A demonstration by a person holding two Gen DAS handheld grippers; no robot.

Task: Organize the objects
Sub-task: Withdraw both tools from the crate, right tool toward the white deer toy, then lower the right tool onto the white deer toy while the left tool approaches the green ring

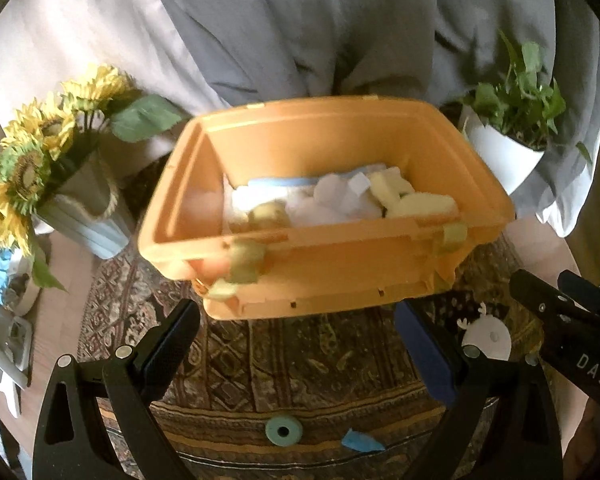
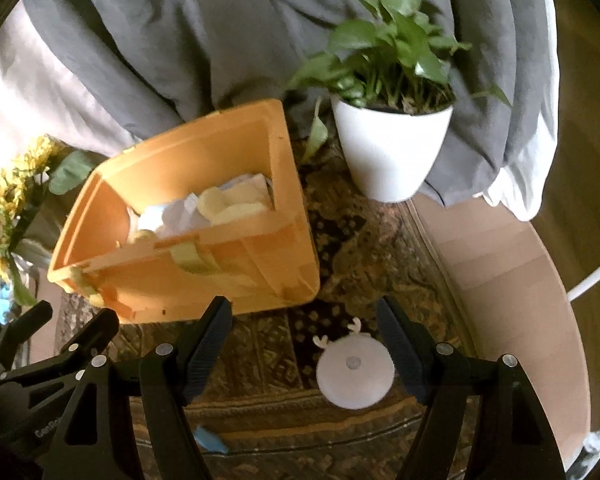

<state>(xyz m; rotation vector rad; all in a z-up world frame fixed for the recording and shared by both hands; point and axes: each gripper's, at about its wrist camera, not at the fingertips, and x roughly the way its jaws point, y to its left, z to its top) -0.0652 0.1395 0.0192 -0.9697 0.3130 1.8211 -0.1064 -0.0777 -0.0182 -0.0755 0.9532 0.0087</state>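
An orange rectangular plastic bin point(image 1: 320, 216) stands on a dark patterned rug point(image 1: 268, 364), holding white, yellow and pale blue foam pieces point(image 1: 340, 200). In front of the bin, the left hand-held gripper point(image 1: 300, 356) hovers with jaws spread wide, holding nothing. To the bin's front right lies a round white disc with small antlers point(image 2: 355, 374); the right hand-held gripper point(image 2: 304, 348) is wide open and empty, its right finger beside that disc. A teal foam ring point(image 1: 283, 431) and a blue scrap point(image 1: 360, 441) lie nearer than the bin.
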